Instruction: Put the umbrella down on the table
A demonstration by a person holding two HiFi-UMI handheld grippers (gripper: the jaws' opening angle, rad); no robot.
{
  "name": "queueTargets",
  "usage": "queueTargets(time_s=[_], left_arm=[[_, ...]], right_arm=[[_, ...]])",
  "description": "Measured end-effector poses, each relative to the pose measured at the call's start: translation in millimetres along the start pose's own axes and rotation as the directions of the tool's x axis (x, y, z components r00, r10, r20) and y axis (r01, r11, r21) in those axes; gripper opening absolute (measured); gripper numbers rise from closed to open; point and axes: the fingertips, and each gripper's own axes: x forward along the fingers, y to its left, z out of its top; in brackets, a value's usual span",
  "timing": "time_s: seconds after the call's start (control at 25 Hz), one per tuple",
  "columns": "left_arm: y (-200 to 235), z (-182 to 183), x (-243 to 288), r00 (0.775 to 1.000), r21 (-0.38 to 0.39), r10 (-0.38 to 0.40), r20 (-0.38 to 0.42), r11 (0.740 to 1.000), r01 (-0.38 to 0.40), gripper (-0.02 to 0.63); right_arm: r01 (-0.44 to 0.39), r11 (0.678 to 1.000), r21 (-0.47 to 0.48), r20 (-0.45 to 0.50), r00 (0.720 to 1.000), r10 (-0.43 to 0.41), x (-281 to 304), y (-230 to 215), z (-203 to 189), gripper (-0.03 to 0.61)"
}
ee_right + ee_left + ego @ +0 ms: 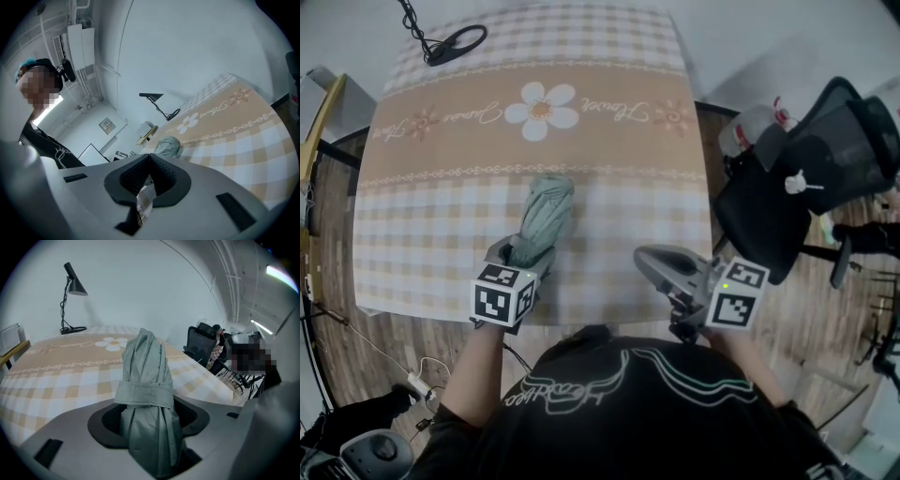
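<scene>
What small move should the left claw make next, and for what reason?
Probably lower the left claw until the umbrella lies on the table. The claw is closed on the folded umbrella, which seems not to lie flat there yet.

The grey-green umbrella (546, 211), folded and strapped shut, points away over the near table (609, 272), clamped in the left gripper (523, 255).

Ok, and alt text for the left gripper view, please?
A folded grey-green umbrella, strapped shut, is clamped between the dark fingers of the left gripper and points out over a table with a beige checked, daisy-print cloth. A black desk lamp stands at the far left edge, and a black office chair is beyond the table on the right.
</scene>
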Motion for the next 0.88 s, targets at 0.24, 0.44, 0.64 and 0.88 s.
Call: queueTargets(time_s=[0.24, 0.44, 0.64, 0.88], left_arm=[[3, -18, 15, 0.997, -0.001, 0.024, -0.072, 1.0, -0.024, 0.261], [4, -21, 20, 0.991, 0.023, 0.061, -0.121, 0.998, -0.058, 0.268], [4, -24, 22, 0.983, 0.062, 0.111, -0.145, 0.993, -0.103, 0.272], [2, -23, 23, 0.974, 0.104, 0.172, -0.147, 0.982, -0.158, 0.278]], right_arm=[[0.012, 1.0, 0.0, -0.025, 1.0, -0.012, 7, -8, -4, 0.012], [-0.002, 1.0, 0.022, -0.026, 1.0, 0.002, 10, -10, -5, 0.012], [-0.024, 0.999, 0.023, -0.023, 0.999, 0.025, 14, -4, -8, 0.012], [-0.043, 0.998, 0.035, -0.032, 0.999, 0.044, 11, 5, -19, 0.012]])
